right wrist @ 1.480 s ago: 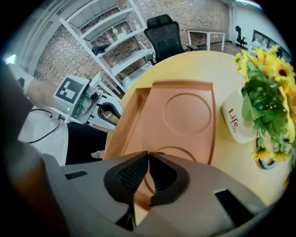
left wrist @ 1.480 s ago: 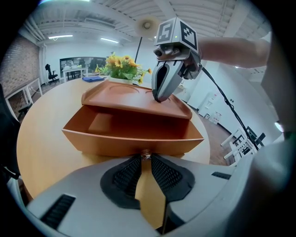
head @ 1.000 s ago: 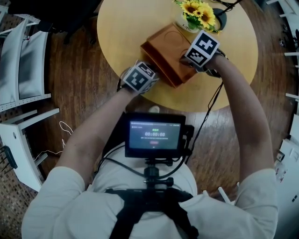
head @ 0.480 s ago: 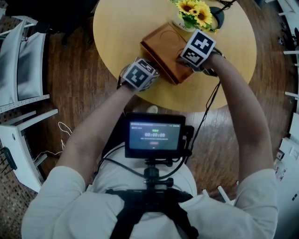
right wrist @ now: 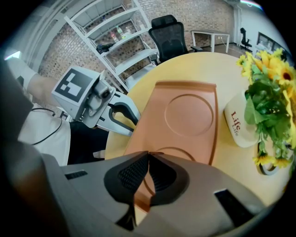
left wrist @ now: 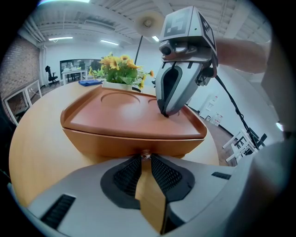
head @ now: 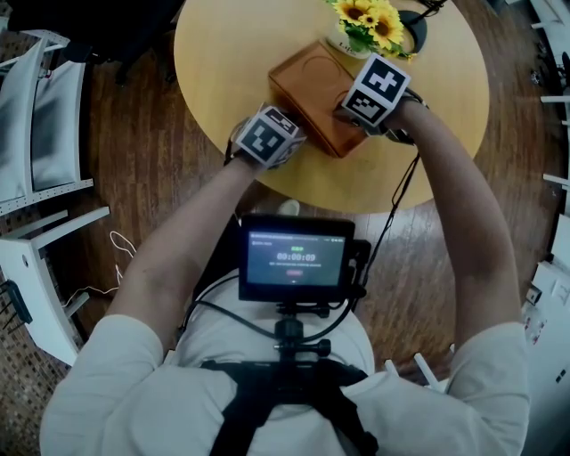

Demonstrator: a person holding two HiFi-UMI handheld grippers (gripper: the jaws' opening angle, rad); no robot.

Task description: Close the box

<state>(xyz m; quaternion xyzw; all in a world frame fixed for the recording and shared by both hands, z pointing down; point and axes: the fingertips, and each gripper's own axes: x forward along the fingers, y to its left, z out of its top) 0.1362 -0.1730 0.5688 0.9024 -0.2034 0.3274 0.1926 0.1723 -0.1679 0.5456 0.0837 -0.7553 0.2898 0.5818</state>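
Observation:
The orange box point(head: 313, 87) stands on the round wooden table point(head: 232, 53) with its lid point(left wrist: 120, 106) lying flat on the base. My right gripper point(left wrist: 165, 112) is shut, its tips pressing down on the lid near the box's near right corner; in its own view the jaws point(right wrist: 148, 156) meet over the lid point(right wrist: 187, 120). My left gripper point(left wrist: 145, 156) is shut too, its tips against the box's front wall at the table edge. From the right gripper view the left gripper point(right wrist: 132, 129) reaches the box's side. In the head view both grippers point(head: 289, 134) point(head: 354, 105) flank the box.
A white pot of yellow sunflowers point(right wrist: 240, 122) stands just beyond the box point(head: 365, 27). A black office chair point(right wrist: 169, 32) and white shelves point(right wrist: 115, 32) lie past the table. A monitor point(head: 294, 258) hangs on the person's chest; white chairs point(head: 44, 107) stand on the floor at left.
The lid, tilted up with the box open earlier, now lies flat on the base. The right gripper came down with it. The left gripper stays at the front wall.

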